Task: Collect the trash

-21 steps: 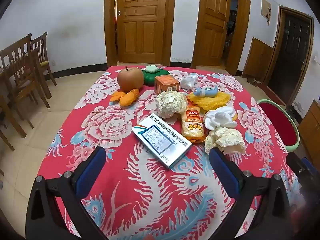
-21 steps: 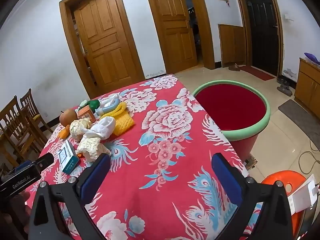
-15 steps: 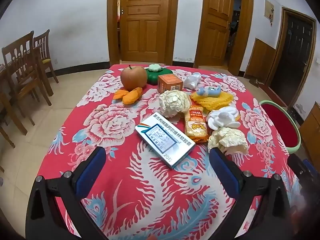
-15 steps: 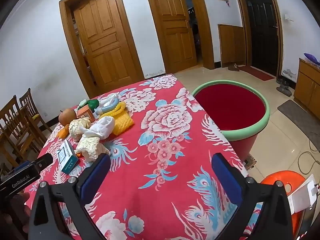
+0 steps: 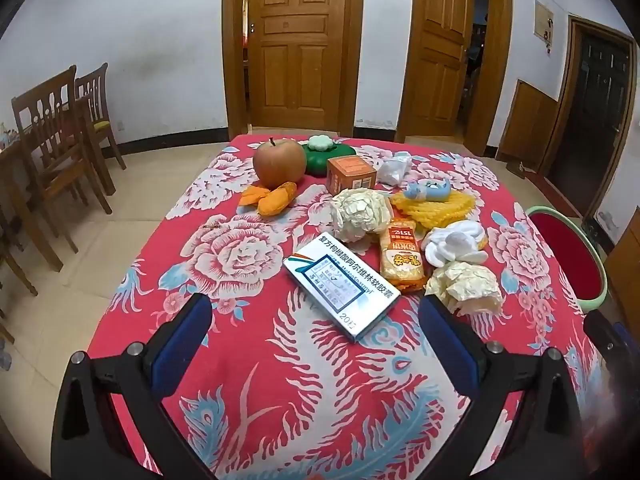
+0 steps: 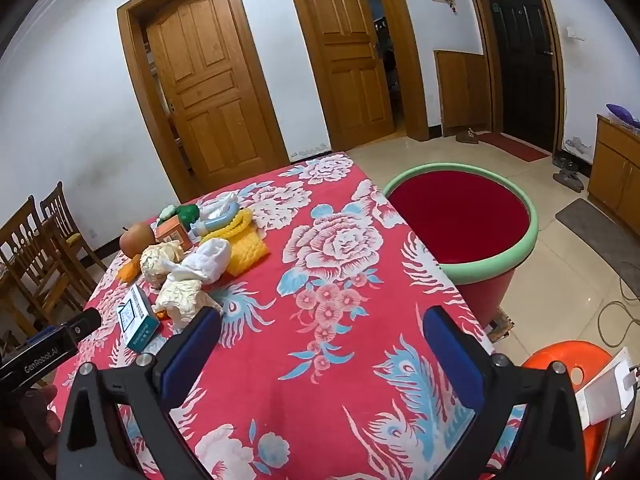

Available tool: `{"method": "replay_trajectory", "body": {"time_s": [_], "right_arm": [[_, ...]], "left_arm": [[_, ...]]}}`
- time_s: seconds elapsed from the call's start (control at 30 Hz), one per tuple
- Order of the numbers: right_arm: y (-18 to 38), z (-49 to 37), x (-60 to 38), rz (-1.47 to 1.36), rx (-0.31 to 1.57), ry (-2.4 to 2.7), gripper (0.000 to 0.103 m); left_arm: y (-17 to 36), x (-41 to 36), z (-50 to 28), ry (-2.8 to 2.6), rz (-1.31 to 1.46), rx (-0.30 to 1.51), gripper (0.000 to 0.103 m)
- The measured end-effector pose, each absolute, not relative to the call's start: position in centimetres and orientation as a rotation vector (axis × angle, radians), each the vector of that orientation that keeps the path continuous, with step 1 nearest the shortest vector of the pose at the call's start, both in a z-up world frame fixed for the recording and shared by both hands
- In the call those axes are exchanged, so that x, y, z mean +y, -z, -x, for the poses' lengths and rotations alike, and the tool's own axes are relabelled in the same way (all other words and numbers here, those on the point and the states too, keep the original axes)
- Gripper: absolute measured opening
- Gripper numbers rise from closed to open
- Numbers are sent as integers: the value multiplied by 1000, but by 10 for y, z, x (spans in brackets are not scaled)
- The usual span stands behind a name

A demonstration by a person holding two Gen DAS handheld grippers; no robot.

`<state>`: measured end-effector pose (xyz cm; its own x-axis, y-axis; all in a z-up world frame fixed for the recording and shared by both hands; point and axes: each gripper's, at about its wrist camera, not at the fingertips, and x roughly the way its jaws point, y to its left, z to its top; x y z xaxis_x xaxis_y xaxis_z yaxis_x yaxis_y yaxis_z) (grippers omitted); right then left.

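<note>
Two crumpled cream paper wads (image 5: 464, 286) lie among clutter; left gripper (image 5: 316, 320) and right gripper (image 6: 320, 336) gape empty

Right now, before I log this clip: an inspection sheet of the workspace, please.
Surface: table under red floral cloth.
Job's things: two paper wads, white tissue, snack wrapper, medicine box; red bin beside table.
Clutter: apple, orange box, green container, yellow cloth.
Grippers: left gripper, right gripper, jaws open, empty.
Cables: cord on floor.
Surroundings: doors, chairs, orange stool.
</note>
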<state>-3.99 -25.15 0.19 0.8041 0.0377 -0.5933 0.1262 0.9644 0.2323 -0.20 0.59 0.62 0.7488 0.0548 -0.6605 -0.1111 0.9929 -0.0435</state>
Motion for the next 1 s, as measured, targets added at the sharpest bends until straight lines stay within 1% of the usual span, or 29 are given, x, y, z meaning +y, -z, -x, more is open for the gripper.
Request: {"method": "replay_trajectory", "body": {"time_s": [1.0], "right_arm": [[-9, 41, -251, -252, 626, 75, 103]], "left_arm": [[-12, 4, 7, -77, 69, 707, 101]]}}
